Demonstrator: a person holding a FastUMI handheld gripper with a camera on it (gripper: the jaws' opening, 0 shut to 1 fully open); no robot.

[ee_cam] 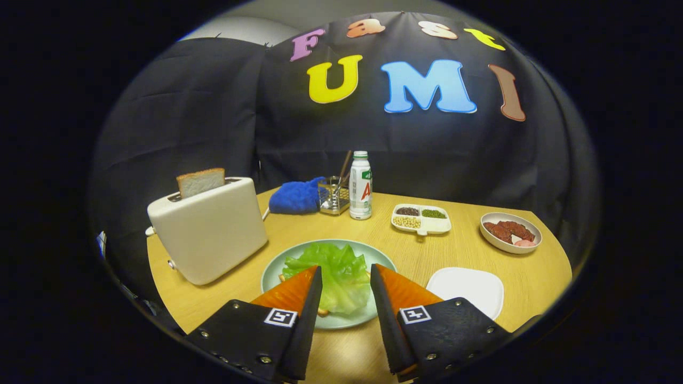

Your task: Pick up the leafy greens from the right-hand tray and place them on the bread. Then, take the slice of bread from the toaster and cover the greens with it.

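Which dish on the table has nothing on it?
The white tray, just beyond the open claw to its right. The green plate holds lettuce, the divided dish holds beans, the bowl holds meat.

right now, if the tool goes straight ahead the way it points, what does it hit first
Probably the lettuce leaf on the green plate, lying between and just ahead of the open tool; depth is uncertain.
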